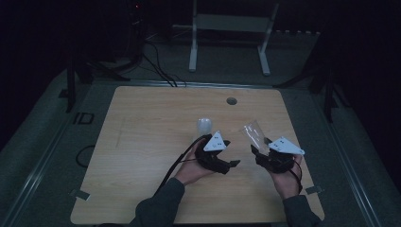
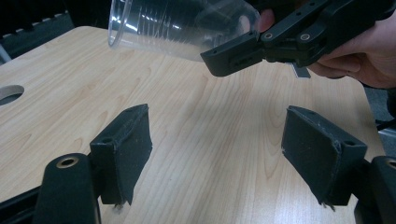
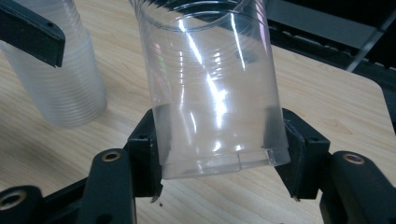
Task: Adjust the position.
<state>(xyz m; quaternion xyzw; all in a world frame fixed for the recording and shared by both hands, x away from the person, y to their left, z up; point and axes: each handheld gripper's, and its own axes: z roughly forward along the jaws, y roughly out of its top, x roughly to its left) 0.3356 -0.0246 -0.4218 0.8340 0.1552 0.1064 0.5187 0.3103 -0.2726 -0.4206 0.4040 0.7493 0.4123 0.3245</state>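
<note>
already we hold the clear cup [image 3: 210, 88] by its base in the right gripper [image 1: 267, 153], mouth tilted up-left past our empty, wide-open left gripper [image 2: 217, 154].

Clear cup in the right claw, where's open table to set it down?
The table is bare left of the cup stack and along its far edge. It's crowded between the stack, the left claw and the right claw holding the clear cup.
</note>
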